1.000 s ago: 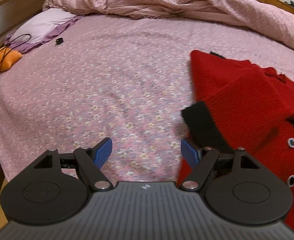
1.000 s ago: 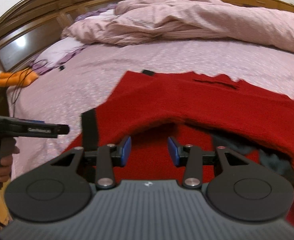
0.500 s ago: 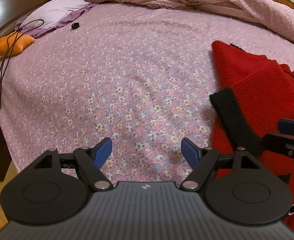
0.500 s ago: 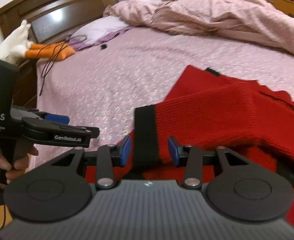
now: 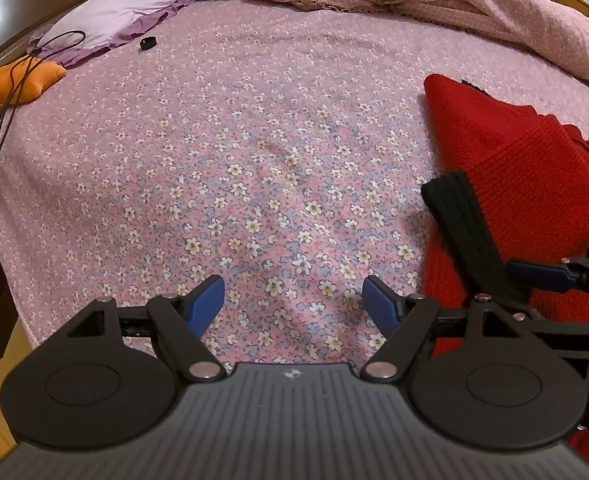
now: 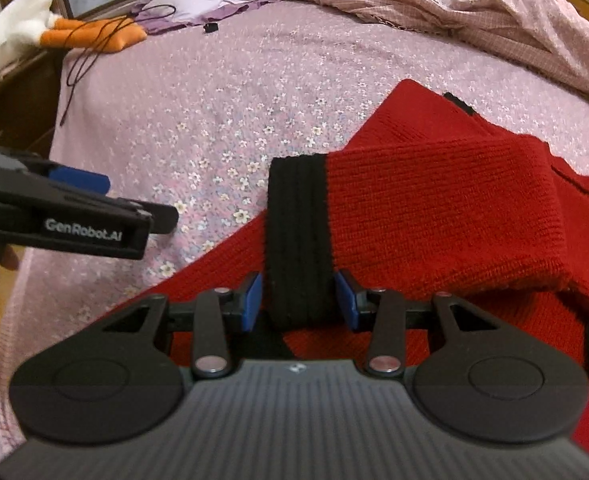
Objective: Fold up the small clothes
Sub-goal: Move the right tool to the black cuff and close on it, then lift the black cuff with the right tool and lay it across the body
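The right gripper is clamping the black cuff of the red sweater; the left gripper is hanging spread apart, empty, over the floral bedsheet near its front edge.

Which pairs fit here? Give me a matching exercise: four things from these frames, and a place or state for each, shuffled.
Things:
1. black cuff
2. left gripper
3. orange cushion
4. red sweater

Places or states:
A. open over the bare floral sheet
B. at the bed's far left edge, a black cord across it
C. between the right gripper's fingers
D. spread on the bed, sleeve folded over the body

Pairs: 1-C, 2-A, 3-B, 4-D
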`<state>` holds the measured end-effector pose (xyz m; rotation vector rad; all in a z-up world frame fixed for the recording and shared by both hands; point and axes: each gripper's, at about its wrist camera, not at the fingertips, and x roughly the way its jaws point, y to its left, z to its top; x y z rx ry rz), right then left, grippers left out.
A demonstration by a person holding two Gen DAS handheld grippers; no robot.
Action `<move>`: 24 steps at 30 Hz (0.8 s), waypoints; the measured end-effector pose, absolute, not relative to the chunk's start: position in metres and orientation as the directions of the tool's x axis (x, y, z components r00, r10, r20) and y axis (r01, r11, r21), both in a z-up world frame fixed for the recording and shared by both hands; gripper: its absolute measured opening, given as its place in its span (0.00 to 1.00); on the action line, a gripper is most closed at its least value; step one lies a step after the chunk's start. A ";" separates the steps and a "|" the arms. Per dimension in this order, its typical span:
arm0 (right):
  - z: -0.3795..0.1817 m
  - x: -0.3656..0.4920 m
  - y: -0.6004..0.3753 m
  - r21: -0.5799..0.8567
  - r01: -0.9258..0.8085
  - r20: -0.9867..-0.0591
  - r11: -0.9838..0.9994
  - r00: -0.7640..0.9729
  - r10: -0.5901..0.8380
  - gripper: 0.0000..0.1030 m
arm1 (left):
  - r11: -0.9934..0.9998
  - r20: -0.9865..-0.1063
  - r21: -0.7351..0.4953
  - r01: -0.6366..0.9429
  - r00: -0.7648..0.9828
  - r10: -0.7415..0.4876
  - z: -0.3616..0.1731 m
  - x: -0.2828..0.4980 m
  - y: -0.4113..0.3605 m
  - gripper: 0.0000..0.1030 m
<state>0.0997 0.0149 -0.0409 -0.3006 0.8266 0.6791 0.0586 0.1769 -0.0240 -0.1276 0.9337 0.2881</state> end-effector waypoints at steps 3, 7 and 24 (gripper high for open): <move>-0.045 0.101 0.016 -0.010 -0.663 -0.756 0.749 0.495 0.428 0.41 | 0.954 -0.808 0.015 -0.299 0.559 0.188 -0.025 0.059 0.176 0.78; -0.045 0.106 0.014 0.010 -0.635 -0.751 0.772 0.505 0.425 0.37 | 0.954 -0.807 0.018 -0.298 0.560 0.190 -0.024 0.058 0.174 0.78; 0.014 0.113 -0.069 0.200 -0.493 -0.599 0.847 0.622 0.504 0.15 | 0.977 -0.766 0.026 -0.209 0.624 0.154 0.001 0.072 0.137 0.78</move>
